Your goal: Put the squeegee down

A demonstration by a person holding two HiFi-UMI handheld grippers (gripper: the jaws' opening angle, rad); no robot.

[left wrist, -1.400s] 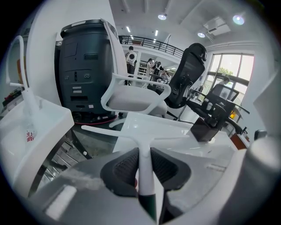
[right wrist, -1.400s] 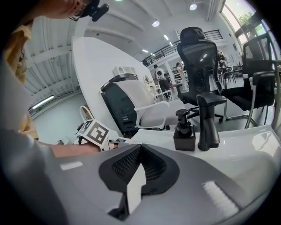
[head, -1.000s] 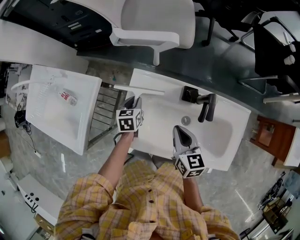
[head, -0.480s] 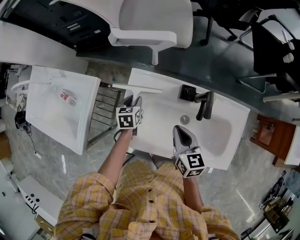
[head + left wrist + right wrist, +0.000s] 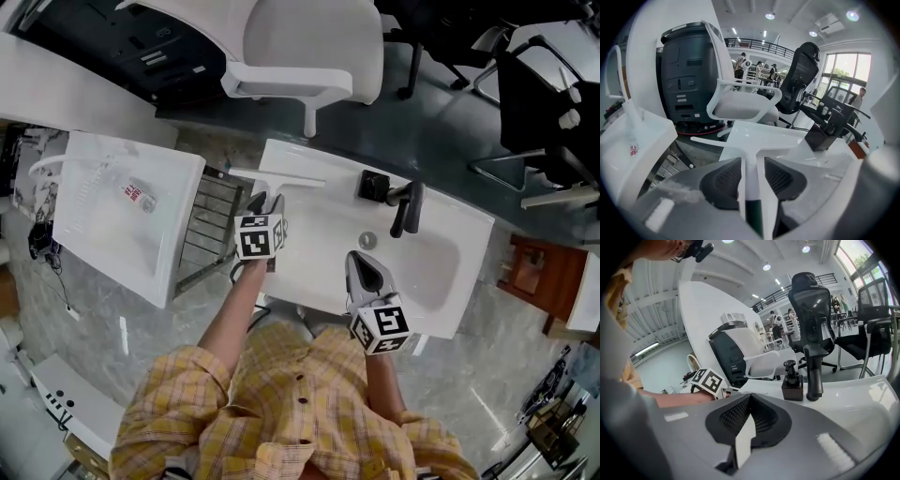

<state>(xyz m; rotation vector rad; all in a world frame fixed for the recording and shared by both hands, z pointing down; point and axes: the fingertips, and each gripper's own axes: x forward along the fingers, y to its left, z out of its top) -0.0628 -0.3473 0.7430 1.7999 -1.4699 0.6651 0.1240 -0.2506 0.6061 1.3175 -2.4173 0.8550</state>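
The squeegee (image 5: 278,179) is white and T-shaped. It lies flat on the white worktop (image 5: 319,244), at the far left corner. Its blade runs along the far edge, and the left end of the blade stands out past the worktop's left edge. The handle points back toward the person and passes between the two jaws of the left tongs (image 5: 265,202). These jaws are opening. A gap shows beside the handle, so the pads do not press on it.

To the right of the blade there is a bare strip of worktop, then one dark soap dispenser (image 5: 375,186) and one black faucet (image 5: 410,208). Both stand at the far rim of the sink bowl (image 5: 441,272). The right tongs (image 5: 361,262) hover over the near part of the worktop, well apart from the squeegee. Their jaws are together and hold nothing.

Left of the worktop stands a metal rack (image 5: 211,225), and beyond it a second white basin (image 5: 103,234) with one small bottle (image 5: 138,194) in it. One white chair (image 5: 309,47) stands behind the worktop.
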